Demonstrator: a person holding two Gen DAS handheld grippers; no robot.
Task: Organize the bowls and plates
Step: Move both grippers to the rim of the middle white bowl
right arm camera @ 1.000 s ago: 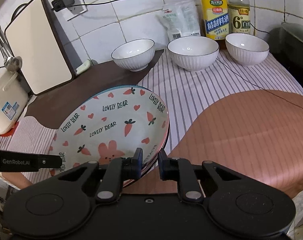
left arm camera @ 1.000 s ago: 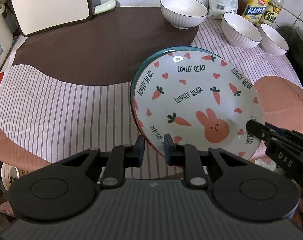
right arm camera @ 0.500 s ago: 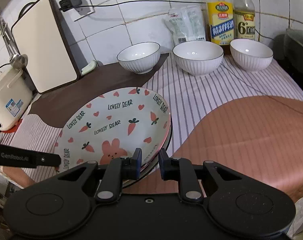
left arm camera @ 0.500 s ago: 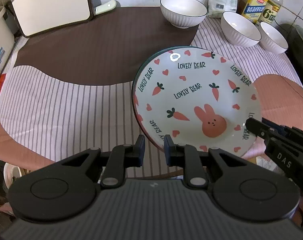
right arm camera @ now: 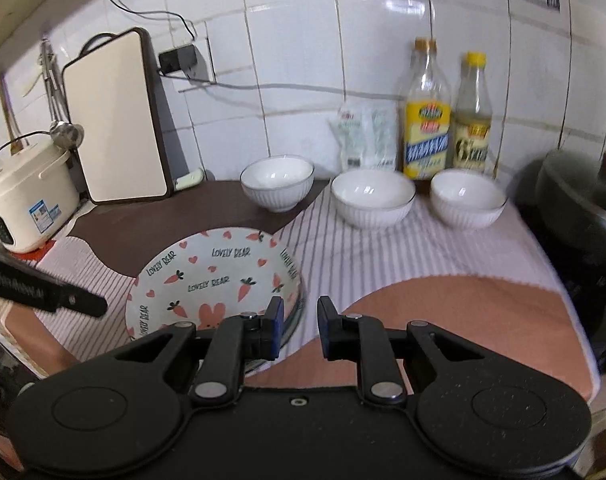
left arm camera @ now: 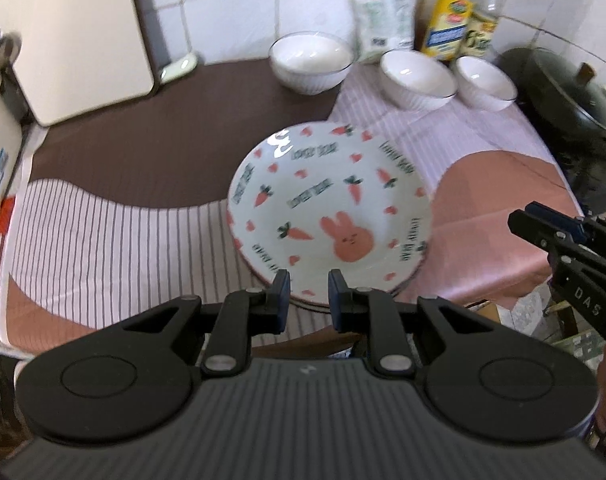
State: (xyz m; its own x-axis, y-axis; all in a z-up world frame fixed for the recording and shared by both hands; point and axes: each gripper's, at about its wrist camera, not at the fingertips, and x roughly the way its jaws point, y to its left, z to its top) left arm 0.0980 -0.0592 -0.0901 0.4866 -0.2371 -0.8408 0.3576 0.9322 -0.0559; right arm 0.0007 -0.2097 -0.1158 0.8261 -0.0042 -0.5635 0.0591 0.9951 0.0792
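A rabbit-and-carrot plate [left arm camera: 331, 212] lies on top of a stack of plates on the cloth-covered table; it also shows in the right wrist view [right arm camera: 215, 280]. Three white ribbed bowls [right arm camera: 277, 182] [right arm camera: 373, 198] [right arm camera: 467, 198] stand in a row at the back; in the left wrist view they are the left bowl [left arm camera: 311, 58], the middle bowl [left arm camera: 417, 78] and the right bowl [left arm camera: 486, 82]. My left gripper [left arm camera: 309, 294] is open and empty, just off the plate's near rim. My right gripper [right arm camera: 299, 320] is open and empty, at the plate's right edge.
A cutting board [right arm camera: 117, 120] leans on the tiled wall at the back left, with a rice cooker [right arm camera: 27, 196] beside it. Two bottles [right arm camera: 427, 112] [right arm camera: 471, 116] and a packet [right arm camera: 367, 136] stand behind the bowls. A dark wok [right arm camera: 579, 200] sits at the right. The table edge [left arm camera: 103, 320] is near.
Both grippers have let go of the plate's rim, opened a little and drawn back and up. The plate now rests lower on the stack.
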